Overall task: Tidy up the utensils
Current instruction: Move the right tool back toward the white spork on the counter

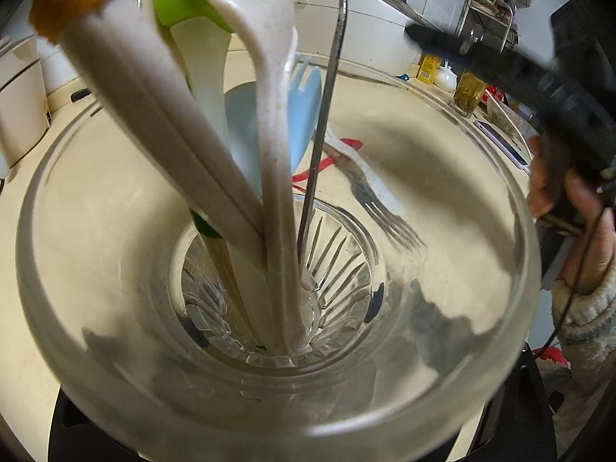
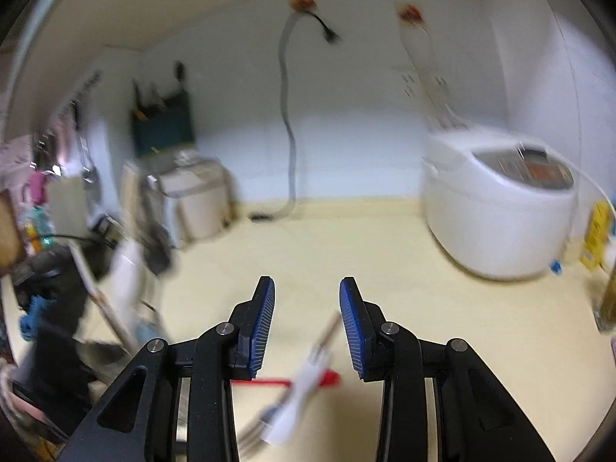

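Observation:
In the left wrist view I look down into a clear glass jar that fills the frame. My left gripper's black fingers show at the bottom edge on both sides of the jar, closed on it. Inside it stand a speckled white spoon, a green-and-white utensil and a thin metal handle. My right gripper is open and empty, low over the counter. Below its blue pads lie a metal fork, a white utensil and a red one.
A white rice cooker stands at the back right of the cream counter. Boxes, cables and blurred clutter crowd the left side. A person's hand grips the right tool beside the jar. Bottles and a glass line the far right.

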Tool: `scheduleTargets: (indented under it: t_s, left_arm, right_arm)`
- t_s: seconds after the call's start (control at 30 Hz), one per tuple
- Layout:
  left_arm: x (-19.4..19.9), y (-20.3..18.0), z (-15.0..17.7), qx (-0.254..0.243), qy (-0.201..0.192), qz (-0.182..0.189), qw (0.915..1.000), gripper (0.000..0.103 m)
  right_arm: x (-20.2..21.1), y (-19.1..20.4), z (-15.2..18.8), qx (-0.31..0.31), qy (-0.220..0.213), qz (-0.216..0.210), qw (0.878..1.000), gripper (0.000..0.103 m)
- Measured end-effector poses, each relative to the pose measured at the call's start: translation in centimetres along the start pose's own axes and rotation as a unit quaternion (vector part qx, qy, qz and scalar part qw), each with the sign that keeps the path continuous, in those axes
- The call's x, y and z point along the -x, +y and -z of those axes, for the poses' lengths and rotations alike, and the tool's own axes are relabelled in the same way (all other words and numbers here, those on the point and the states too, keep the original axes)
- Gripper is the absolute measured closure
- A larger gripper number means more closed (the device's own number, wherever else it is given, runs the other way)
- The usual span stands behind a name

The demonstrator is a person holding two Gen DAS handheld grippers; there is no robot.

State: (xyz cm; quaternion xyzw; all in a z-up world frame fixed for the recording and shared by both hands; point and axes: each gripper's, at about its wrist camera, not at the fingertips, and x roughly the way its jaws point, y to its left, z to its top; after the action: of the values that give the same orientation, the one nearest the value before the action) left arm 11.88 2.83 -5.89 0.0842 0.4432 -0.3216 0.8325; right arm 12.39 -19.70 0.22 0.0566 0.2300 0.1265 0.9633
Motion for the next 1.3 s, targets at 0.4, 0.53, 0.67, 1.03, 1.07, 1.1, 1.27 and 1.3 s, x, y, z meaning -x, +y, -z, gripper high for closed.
scheduleTargets:
  t_s: [0.4,0.53,0.67,1.03,1.07,1.1,1.27,1.3]
  left_arm:
    - [-0.5,-0.8,-0.4,-0.002,0.001,-0.004,1.0,0.009]
    - [-0.5,-0.8,-0.4,0.0,0.0,-0.001,1.0,0.009]
    - [-0.3,-0.6,-0.3,0.002,-0.002,0.002,1.0,0.008]
    - [-0.3,-0.3,-0.2,0.003,-0.002,0.003,1.0,0.008]
    - [-0.3,-0.3,-0.2,0.003,-0.002,0.003,1.0,0.008]
    - [-0.3,-0.3,-0.2,0.003,-0.002,0.003,1.0,0.008]
    - [-0.3,-0.3,-0.2,0.004,-0.002,0.004,1.0,0.008]
    - [-0.3,-0.3,-0.2,0.004,-0.002,0.004,1.0,0.008]
  right_arm:
    - [-2.9,-1.1,1.2,-0.001,0.053,0.008,0.999,0.068]
    - [-3.9,-1.8,1.4,-0.019,0.084,0.014,0.996,0.068]
    - [-5.1,-3.1,2.3,-0.066,0.131,0.011,0.989,0.068]
    - [-6.9,-2.0,3.4,-0.047,0.187,-0.014,0.981,0.067]
    - [-6.8,-1.5,3.3,-0.037,0.184,-0.019,0.982,0.067]
    - [-6.7,-1.0,3.2,-0.026,0.181,-0.028,0.983,0.067]
    - [-6.1,2.5,3.1,0.056,0.168,-0.057,0.983,0.067]
    - [-6.1,3.4,3.3,0.079,0.169,-0.064,0.98,0.067]
